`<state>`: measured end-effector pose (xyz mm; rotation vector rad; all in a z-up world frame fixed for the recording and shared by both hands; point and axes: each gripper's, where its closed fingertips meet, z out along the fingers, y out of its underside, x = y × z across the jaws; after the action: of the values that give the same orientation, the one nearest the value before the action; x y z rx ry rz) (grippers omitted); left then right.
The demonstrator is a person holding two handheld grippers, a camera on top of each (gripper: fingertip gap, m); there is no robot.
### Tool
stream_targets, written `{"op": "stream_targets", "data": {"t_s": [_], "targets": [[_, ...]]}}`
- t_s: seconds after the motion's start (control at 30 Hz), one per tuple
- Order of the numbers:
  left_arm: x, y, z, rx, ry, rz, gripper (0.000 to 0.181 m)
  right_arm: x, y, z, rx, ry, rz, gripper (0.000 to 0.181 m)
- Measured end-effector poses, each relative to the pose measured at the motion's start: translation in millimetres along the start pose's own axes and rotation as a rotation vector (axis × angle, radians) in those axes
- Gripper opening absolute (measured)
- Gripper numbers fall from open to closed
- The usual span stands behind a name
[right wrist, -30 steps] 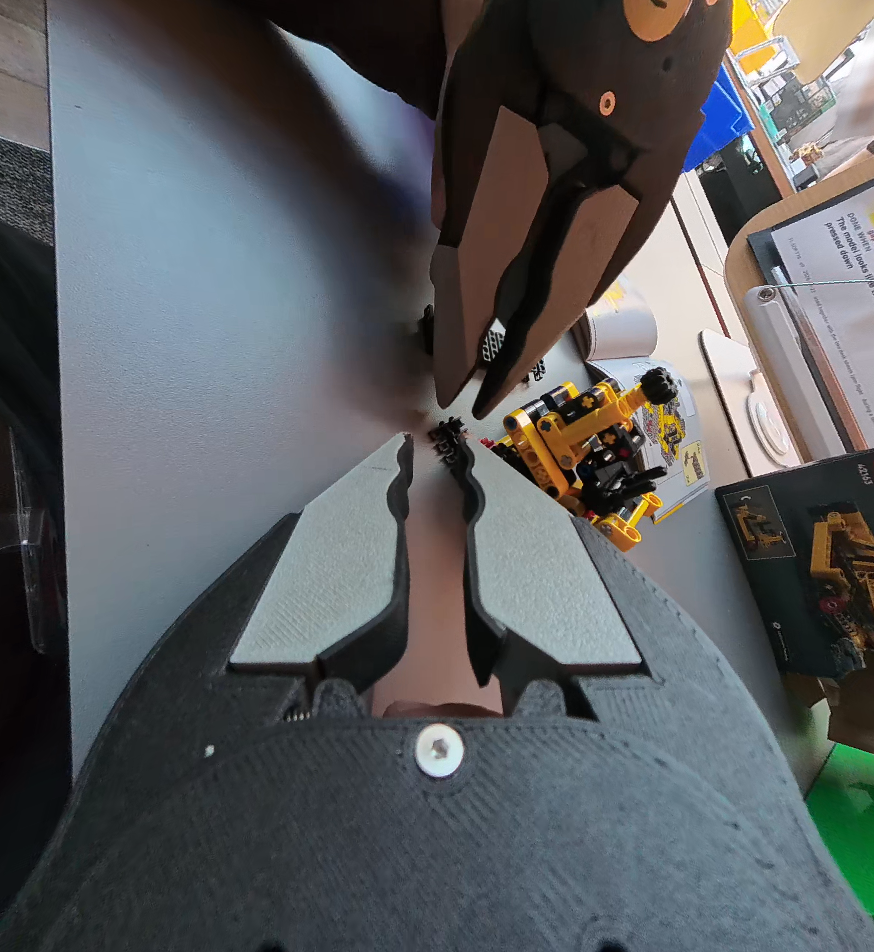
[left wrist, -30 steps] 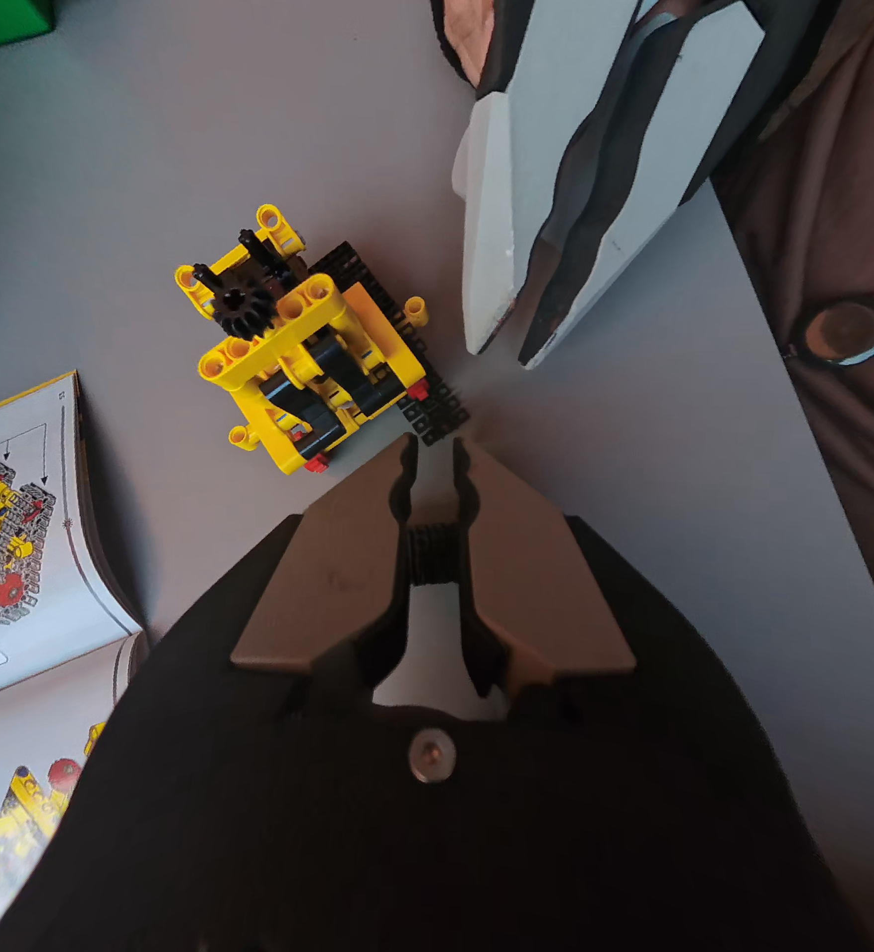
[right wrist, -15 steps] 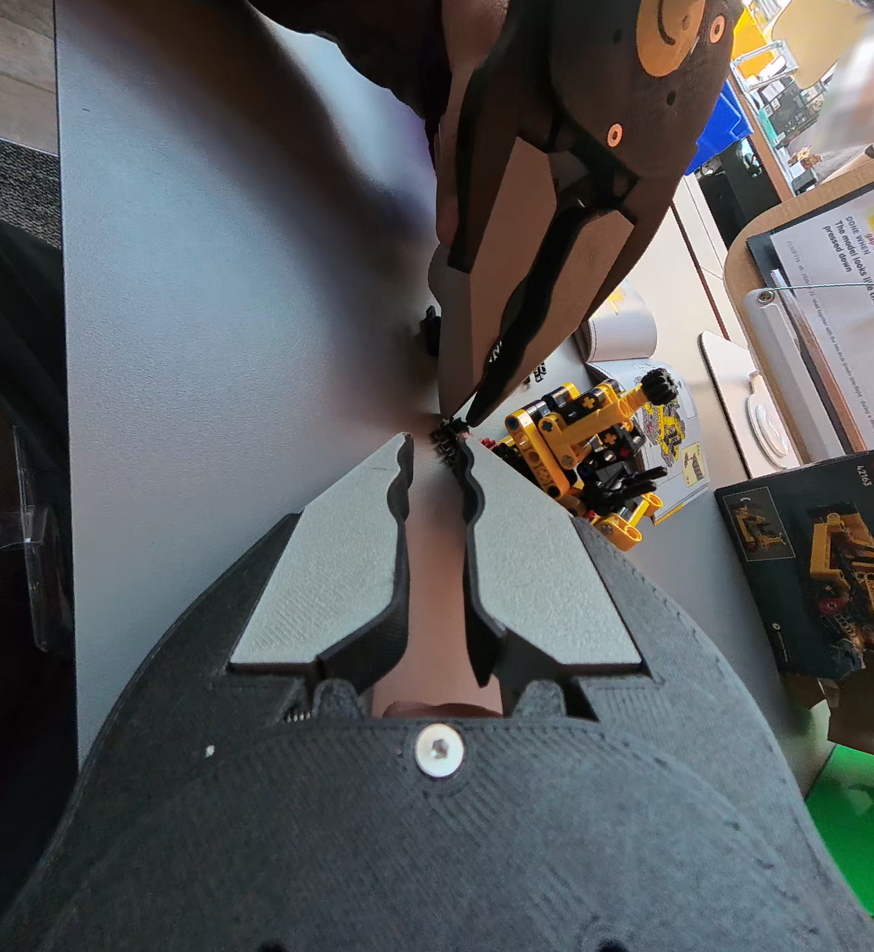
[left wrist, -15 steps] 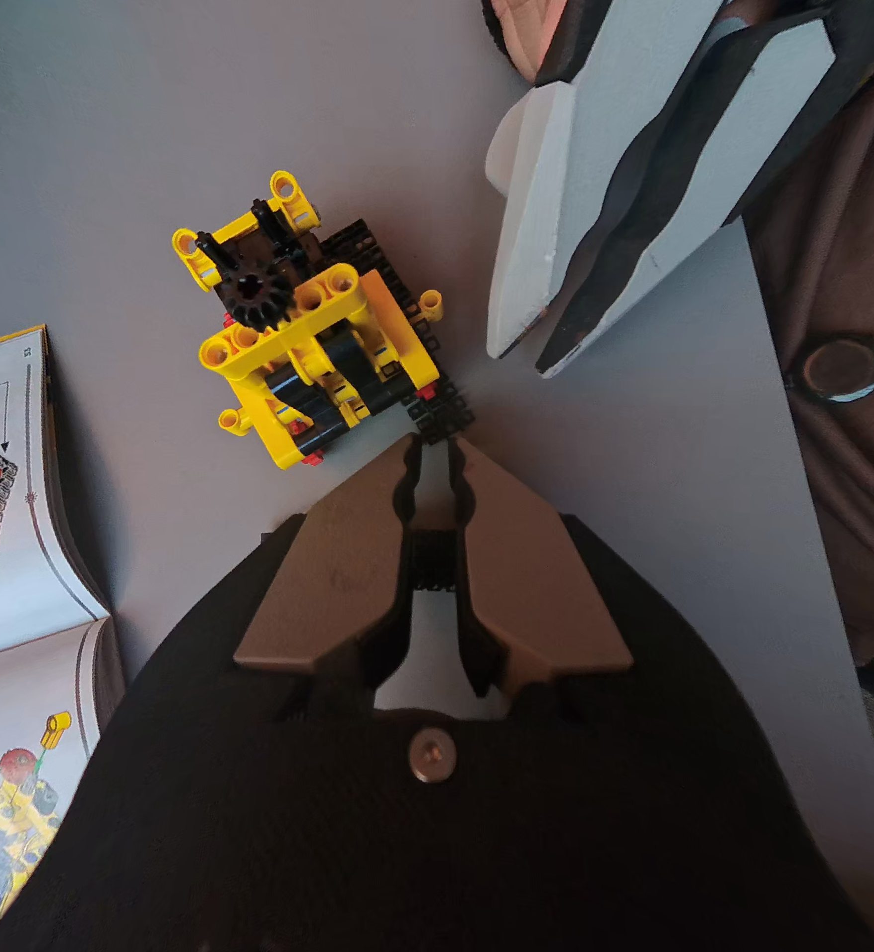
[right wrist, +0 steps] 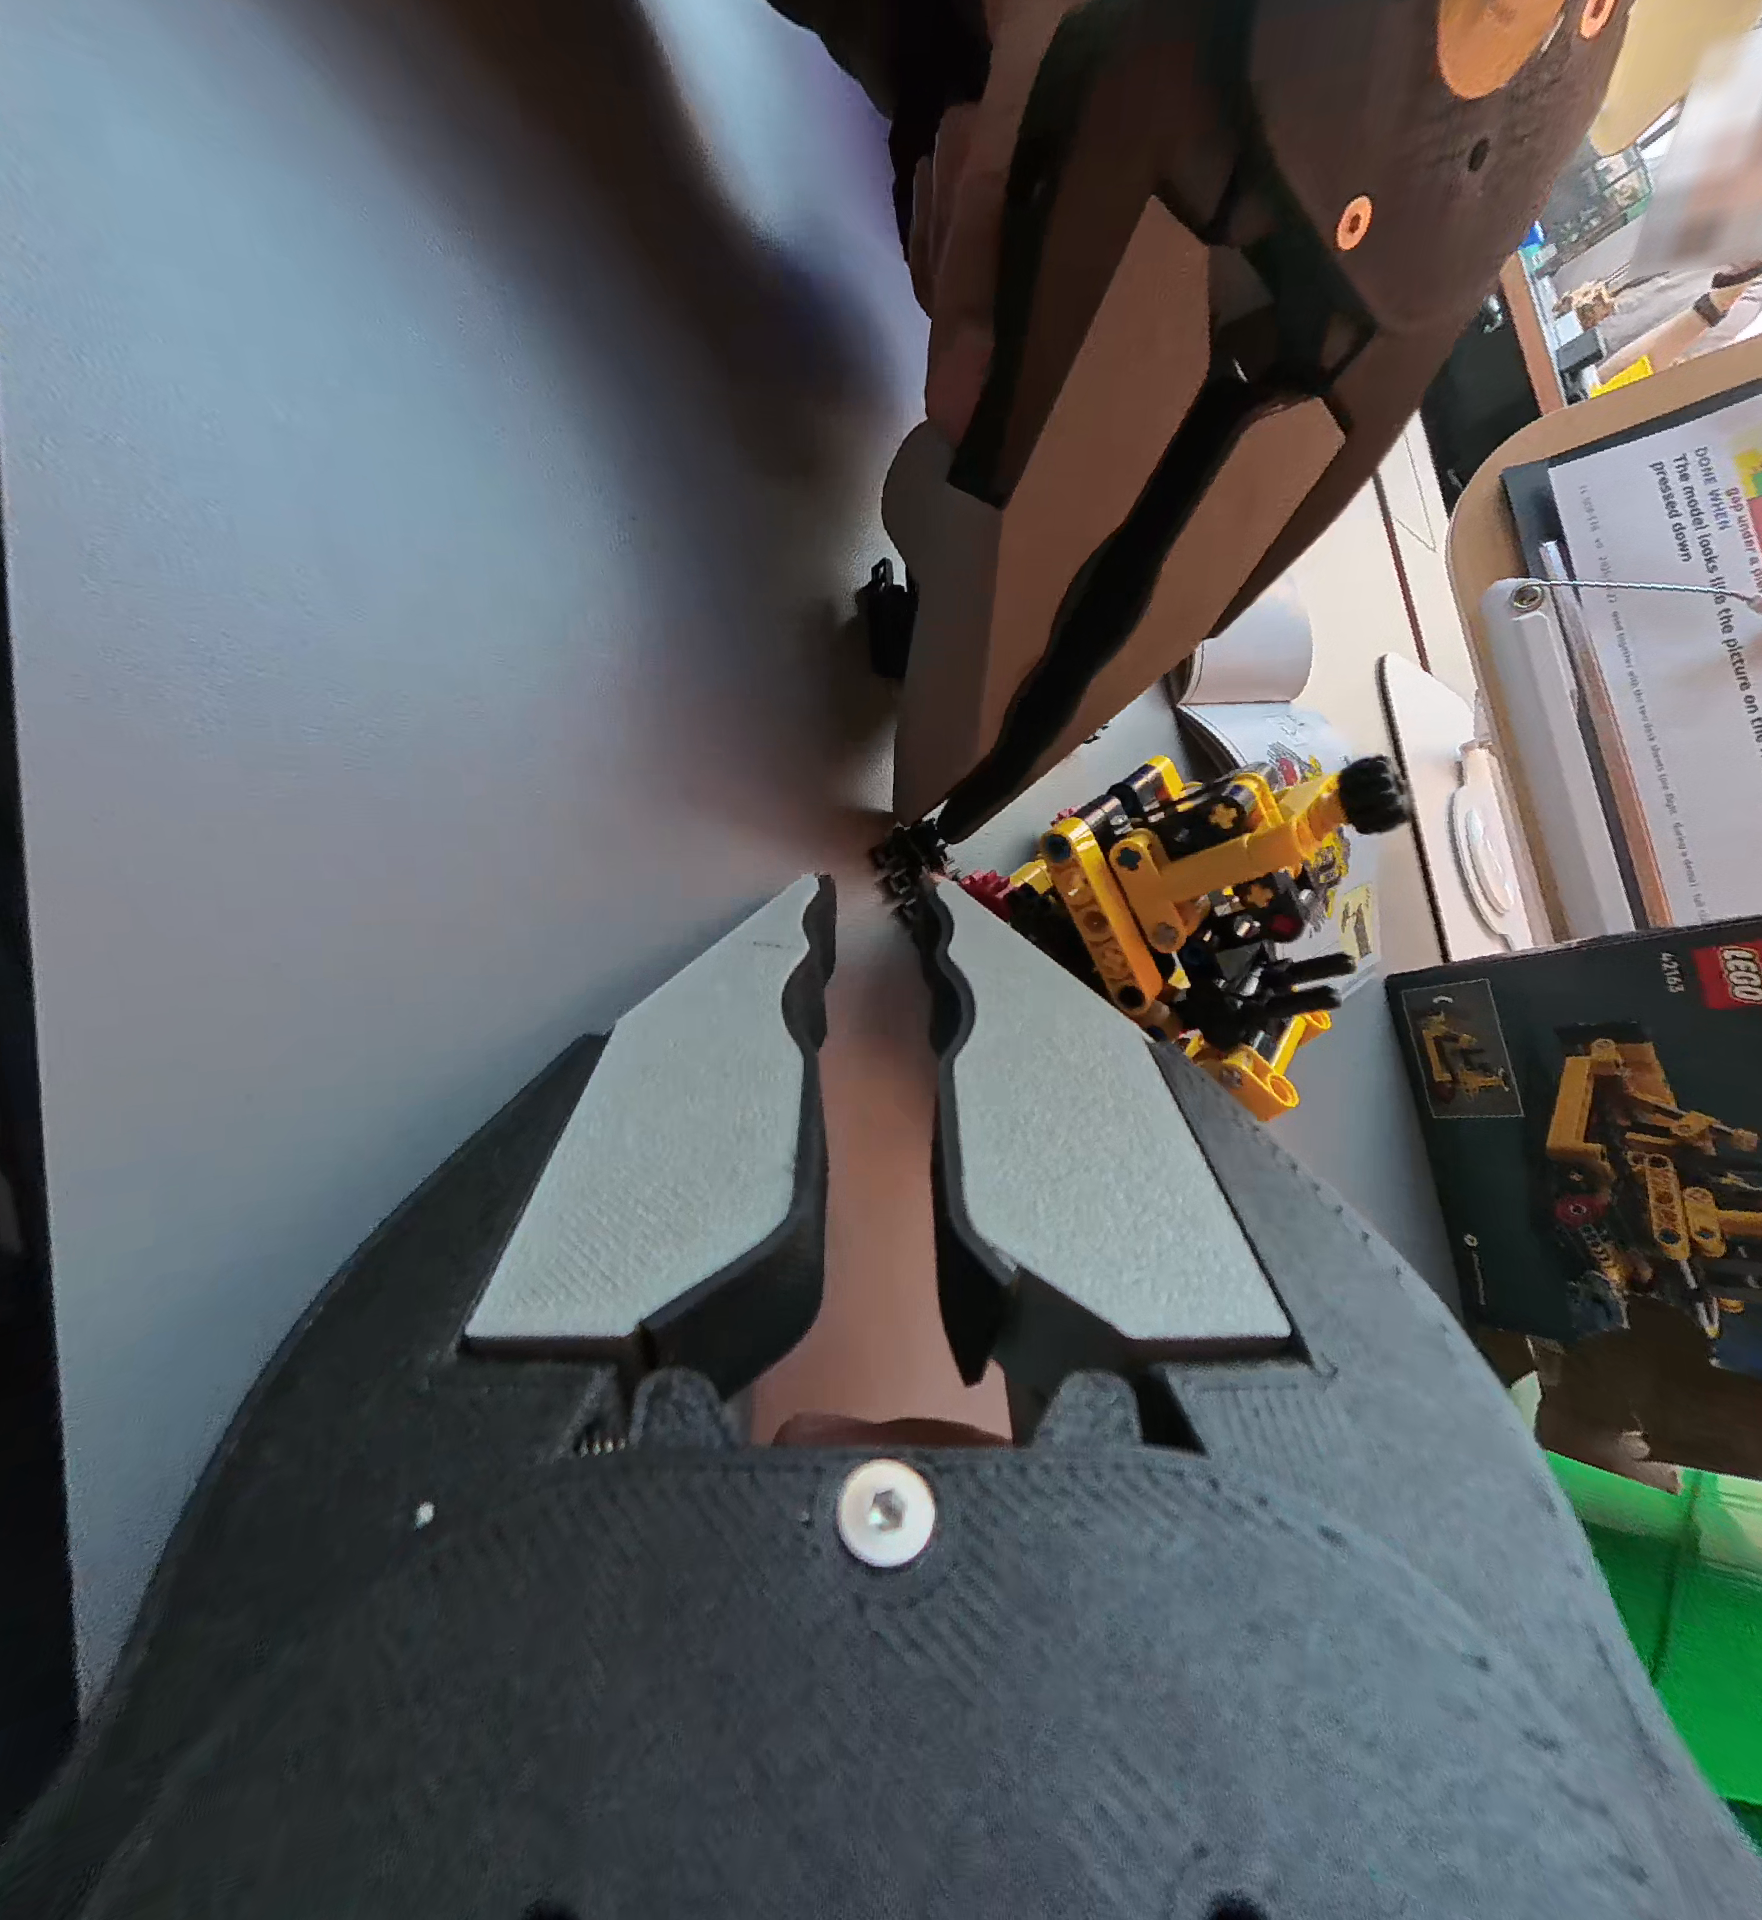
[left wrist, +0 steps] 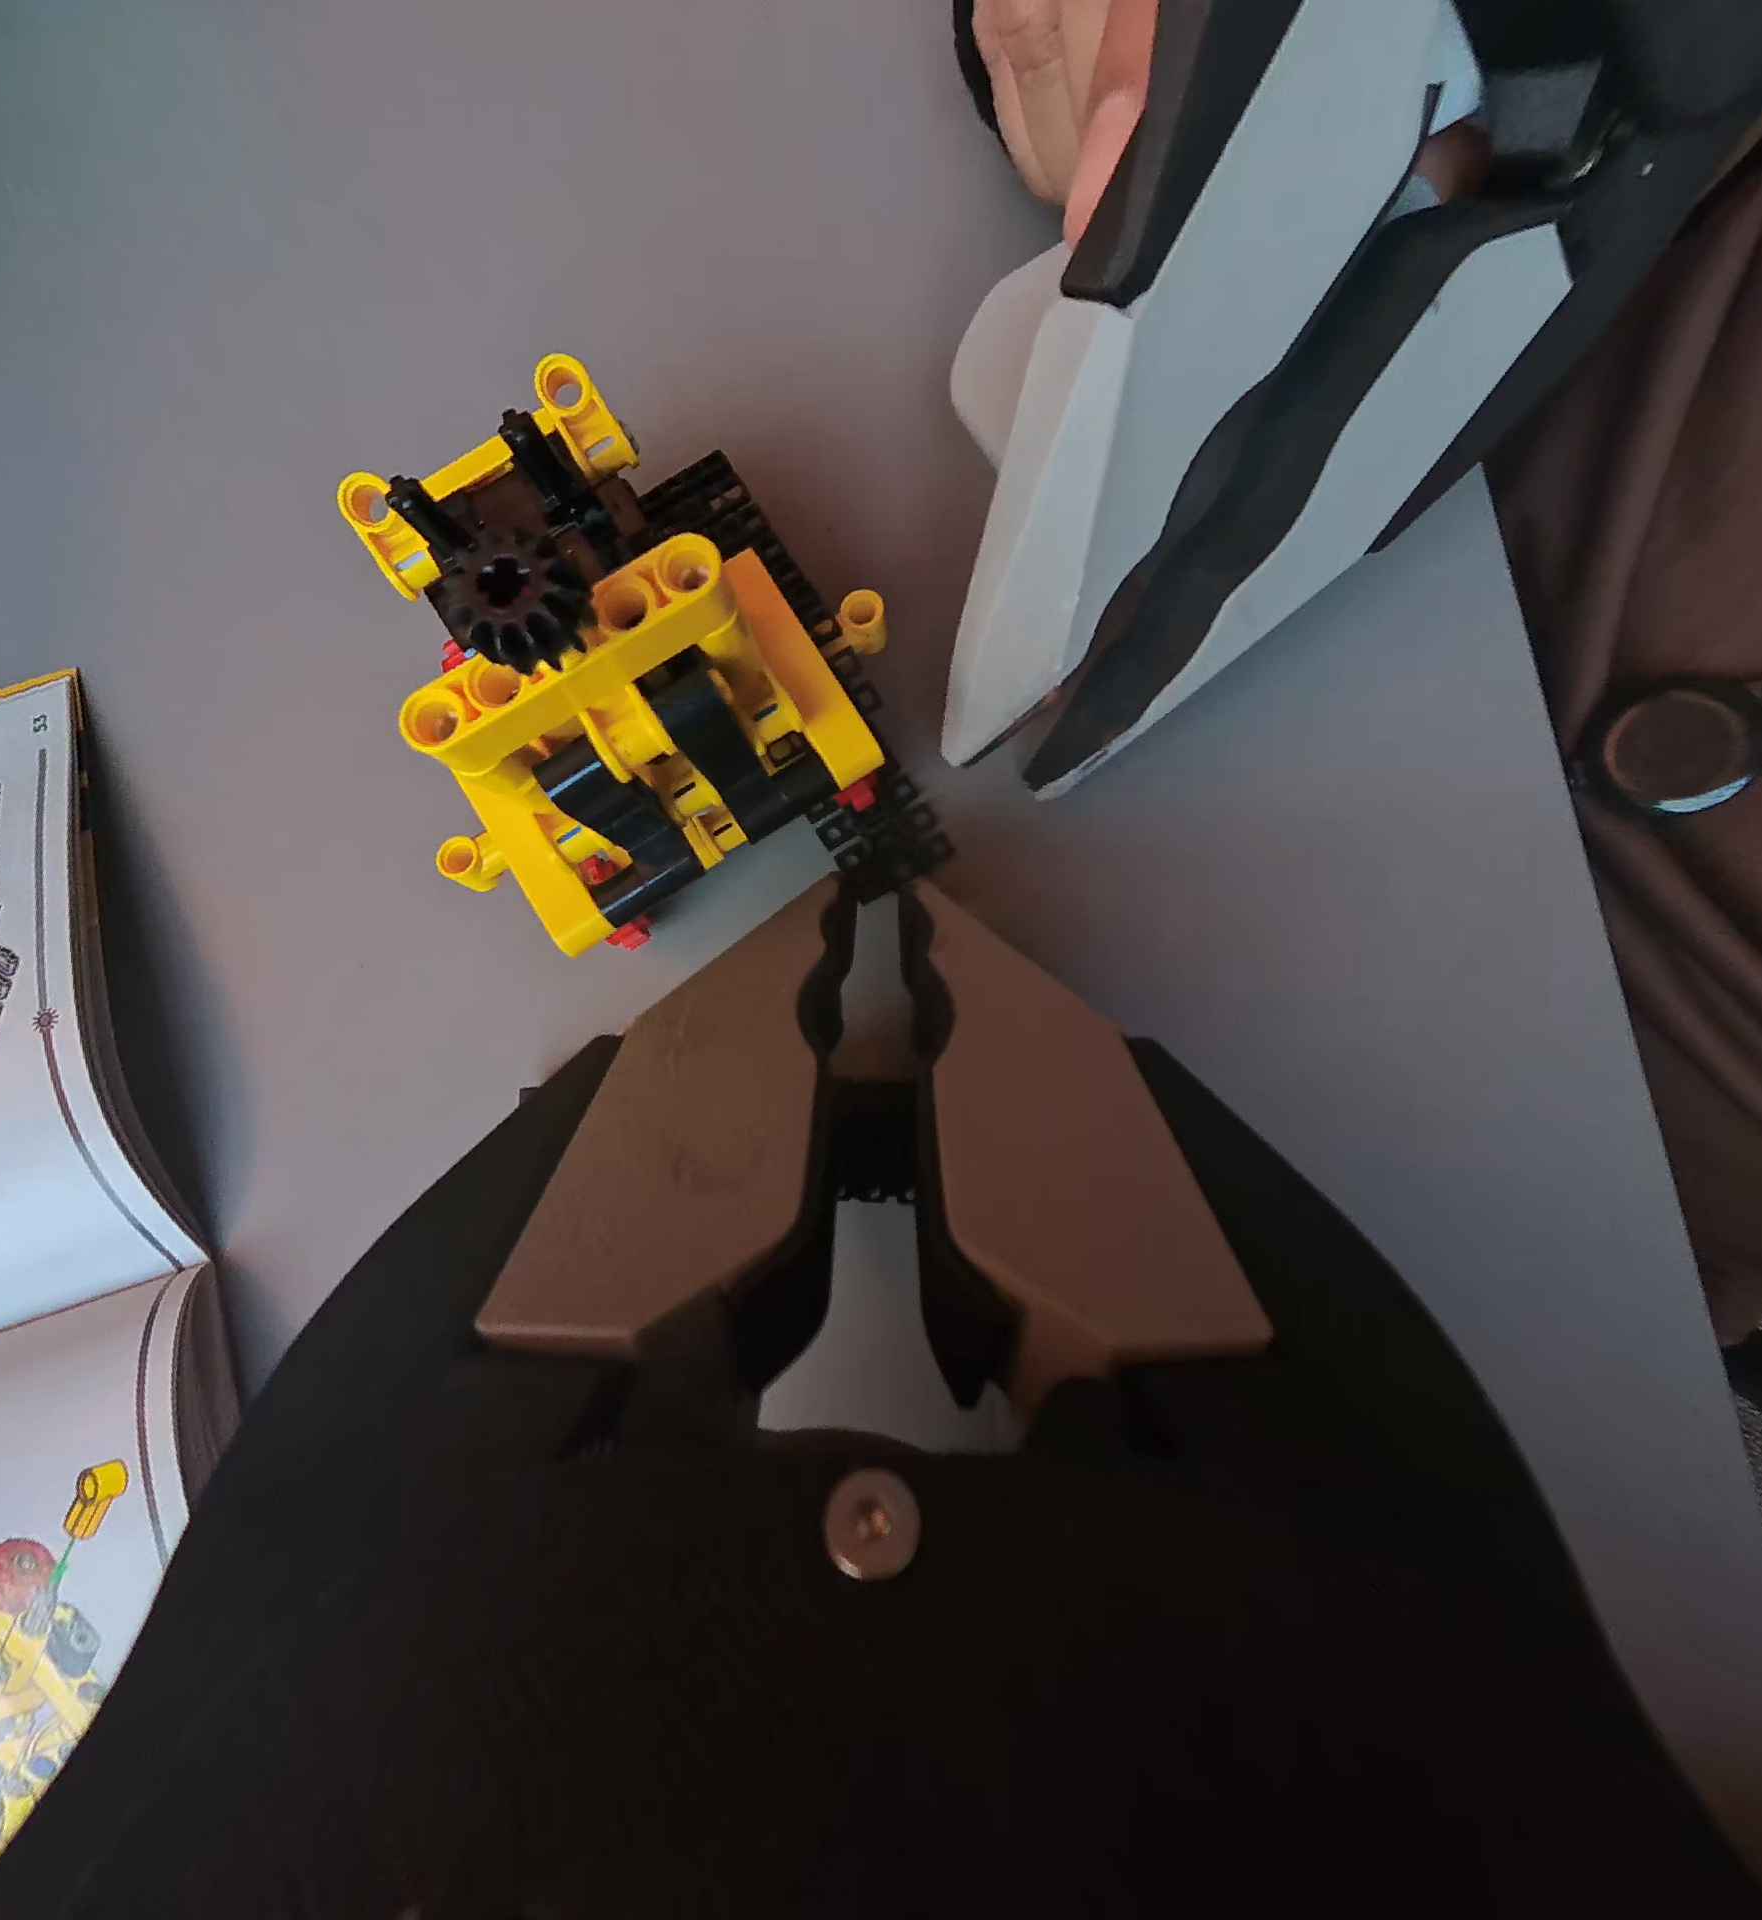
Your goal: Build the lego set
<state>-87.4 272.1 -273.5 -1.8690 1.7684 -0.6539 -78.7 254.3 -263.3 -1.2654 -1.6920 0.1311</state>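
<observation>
A yellow and black Lego vehicle (left wrist: 648, 686) stands on the grey table (left wrist: 233, 260), with a black track (left wrist: 887, 842) along its right side. My left gripper (left wrist: 877, 909) has its tips at the track's near end and is shut on a short black track piece (left wrist: 872, 1143) deeper in the jaw. My right gripper (right wrist: 877, 909) has its jaws a narrow gap apart with nothing between them, its right tip beside the track end (right wrist: 903, 852). The vehicle (right wrist: 1168, 894) lies just right of it. Each gripper shows in the other view: right (left wrist: 1007, 764), left (right wrist: 934, 821).
An open instruction booklet (left wrist: 15, 1039) lies left of the vehicle. The set's box (right wrist: 1625, 1143) and a green bin (right wrist: 1739, 1621) are at the right. A small black part (right wrist: 887, 613) lies on the table. A person in brown (left wrist: 1739, 623) stands at the table edge. My two grippers' fingertips are within a few centimetres of each other.
My left gripper has moved forward until its tips reach the track's end. Both grippers now meet there, closer to the vehicle than before.
</observation>
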Motion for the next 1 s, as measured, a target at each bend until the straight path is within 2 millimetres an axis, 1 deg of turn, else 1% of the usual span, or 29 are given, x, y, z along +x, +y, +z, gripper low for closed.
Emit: {"op": "stream_targets", "data": {"t_s": [0.17, 0.43, 0.63, 0.77, 1.0], "targets": [[0, -1, 0, 0.013, 0.015, -0.015, 0.004, 2, 3, 4, -0.042, 0.042, -0.052, 0.011], [0, -1, 0, 0.019, 0.038, -0.034, 0.004, 5, 2, 10, -0.090, 0.109, -0.196, 0.006], [0, -1, 0, 0.030, 0.056, -0.049, 0.004, 7, 4, 12, -0.103, 0.116, -0.230, 0.004], [0, -1, 0, 0.031, 0.058, -0.050, 0.004, 4, 1, 11, -0.087, 0.102, -0.229, 0.004], [0, -1, 0, 0.029, 0.074, -0.066, 0.004, 4, 2, 13, -0.093, 0.097, -0.228, 0.003]]}}
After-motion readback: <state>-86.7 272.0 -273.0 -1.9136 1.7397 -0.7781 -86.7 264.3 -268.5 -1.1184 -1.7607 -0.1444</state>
